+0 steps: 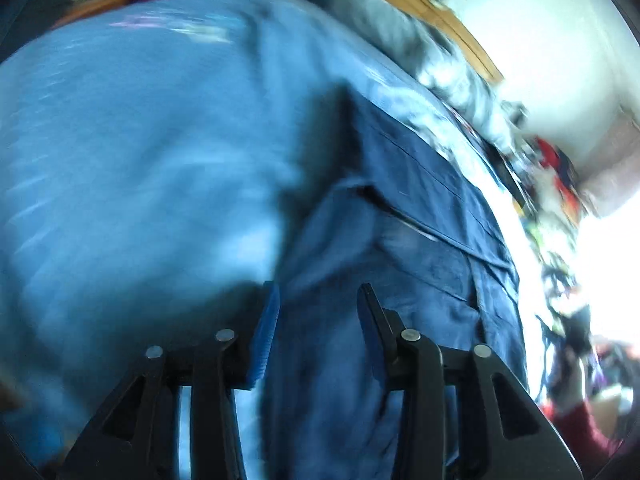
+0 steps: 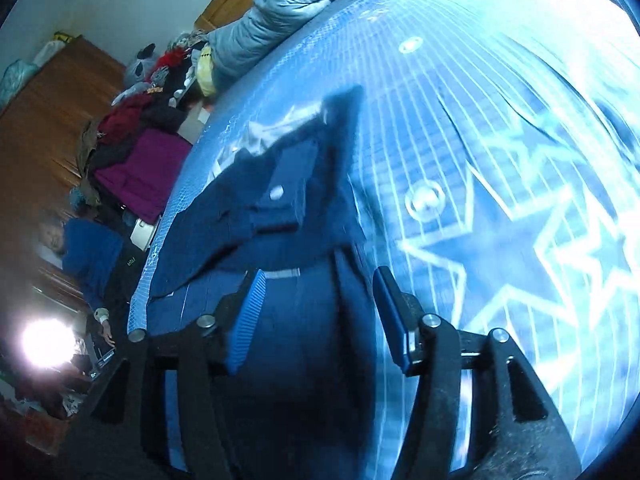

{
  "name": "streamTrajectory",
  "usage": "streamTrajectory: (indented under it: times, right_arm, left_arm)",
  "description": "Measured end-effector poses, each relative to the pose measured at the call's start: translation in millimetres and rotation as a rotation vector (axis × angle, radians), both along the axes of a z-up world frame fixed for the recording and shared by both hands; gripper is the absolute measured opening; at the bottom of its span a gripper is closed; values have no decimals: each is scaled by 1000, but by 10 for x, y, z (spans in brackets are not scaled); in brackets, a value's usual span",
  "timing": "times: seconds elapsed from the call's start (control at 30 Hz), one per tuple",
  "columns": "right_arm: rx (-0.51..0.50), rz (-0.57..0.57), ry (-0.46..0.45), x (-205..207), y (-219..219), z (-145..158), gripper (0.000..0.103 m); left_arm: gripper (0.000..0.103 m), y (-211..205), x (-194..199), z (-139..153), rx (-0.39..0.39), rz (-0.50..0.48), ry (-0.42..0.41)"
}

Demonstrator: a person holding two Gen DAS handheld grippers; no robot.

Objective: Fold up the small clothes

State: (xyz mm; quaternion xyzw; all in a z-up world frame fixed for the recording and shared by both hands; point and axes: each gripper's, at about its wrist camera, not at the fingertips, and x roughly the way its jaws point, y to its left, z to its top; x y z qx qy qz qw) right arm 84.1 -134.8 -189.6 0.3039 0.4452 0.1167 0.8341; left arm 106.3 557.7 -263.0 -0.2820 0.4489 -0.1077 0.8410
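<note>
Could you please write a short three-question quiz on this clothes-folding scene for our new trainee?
1. True or false: the left gripper has its jaws clamped flat together.
2. What lies between the open jaws of the right gripper?
A. a white sock
B. the dark blue garment
C. a red towel
3. Fill in: the garment lies on a blue bed cover printed with white lines and ____ shapes.

Key
1. False: the jaws stand apart, with dark blue cloth in the gap.
2. B.
3. Star.
</note>
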Motion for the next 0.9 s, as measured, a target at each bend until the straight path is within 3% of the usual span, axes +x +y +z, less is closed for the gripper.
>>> streamTrajectory:
  times: [0.07, 0.1, 0.2, 0.27, 0.3, 0.37, 0.43, 0.53, 0.6, 0.73, 0.8, 0.87, 0.9]
  right_arm:
    - [4, -7, 18, -167, -2, -57, 57]
    - [10, -14, 26, -227, 3, -81, 57]
    - [53, -30, 36, -339, 57, -139, 56]
    - [58, -25, 27, -370, 109, -133, 56]
    - [55, -20, 23, -378, 145, -119, 56]
    - [36, -5, 18, -374, 197, -82, 56]
    - [12, 8, 13, -374, 218, -39, 56]
    - [-23, 10, 11, -367, 218, -18, 56]
    - [-21, -3, 15, -367, 174, -42, 56]
    - [10, -39, 33, -377, 132, -156, 56]
    - [7, -34, 40, -339, 200, -167, 55]
    - [-31, 4, 20, -273, 363, -54, 55]
    - [-54, 34, 3, -224, 463, 28, 55]
  left_arm:
    - [46, 111, -116, 35, -45, 16, 5]
    - [46, 82, -126, 90, -26, 0, -6]
    - [54, -196, 3, 259, -43, -91, -57]
    - [54, -437, 215, 277, -50, -132, -74]
    - [54, -579, 309, 259, -14, -142, -81]
    - [52, -934, 497, 215, 150, -171, -82]
    - [26, -1241, 639, 128, 312, -227, -96]
    - [16, -1337, 753, 28, 345, -267, -110]
    - [9, -1294, 853, 15, 328, -253, -105]
    - [8, -1283, 1072, -26, 313, -250, -82]
    - [7, -1300, 1116, -34, 347, -258, -92]
    - [3, -1176, 1137, 21, 455, -144, -96]
    - [7, -967, 1100, 34, 393, -82, -106]
